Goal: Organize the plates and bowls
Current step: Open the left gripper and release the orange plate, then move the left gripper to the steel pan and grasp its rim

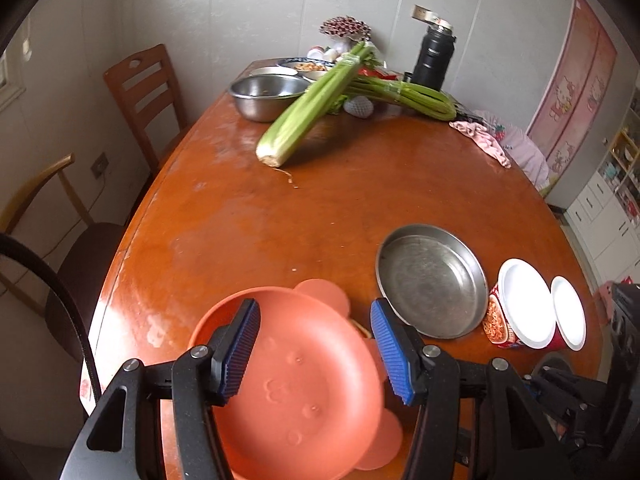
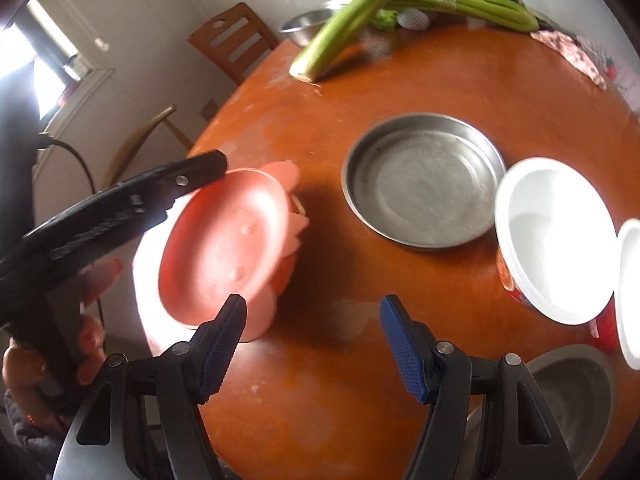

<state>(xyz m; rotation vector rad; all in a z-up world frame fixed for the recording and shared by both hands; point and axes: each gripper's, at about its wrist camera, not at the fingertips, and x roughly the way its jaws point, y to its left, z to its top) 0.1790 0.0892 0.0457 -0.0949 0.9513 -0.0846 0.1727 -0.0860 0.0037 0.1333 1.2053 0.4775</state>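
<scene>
A pink bear-shaped plate (image 1: 304, 380) lies tilted on another pink dish at the table's near left edge; it also shows in the right wrist view (image 2: 228, 248). My left gripper (image 1: 316, 344) is open, its blue pads straddling the plate from above. A shallow steel pan (image 1: 432, 280) sits to its right, also in the right wrist view (image 2: 422, 178). Two white bowls with red outsides (image 1: 524, 304) lean on their sides right of the pan, also in the right wrist view (image 2: 554, 240). My right gripper (image 2: 312, 344) is open and empty above bare table.
At the far end lie celery bunches (image 1: 316, 100), a steel bowl (image 1: 268, 94), food dishes, a black thermos (image 1: 434, 58) and a pink cloth (image 1: 480, 138). Another steel bowl (image 2: 572, 396) sits at the near right. Wooden chairs (image 1: 140, 92) stand left of the table.
</scene>
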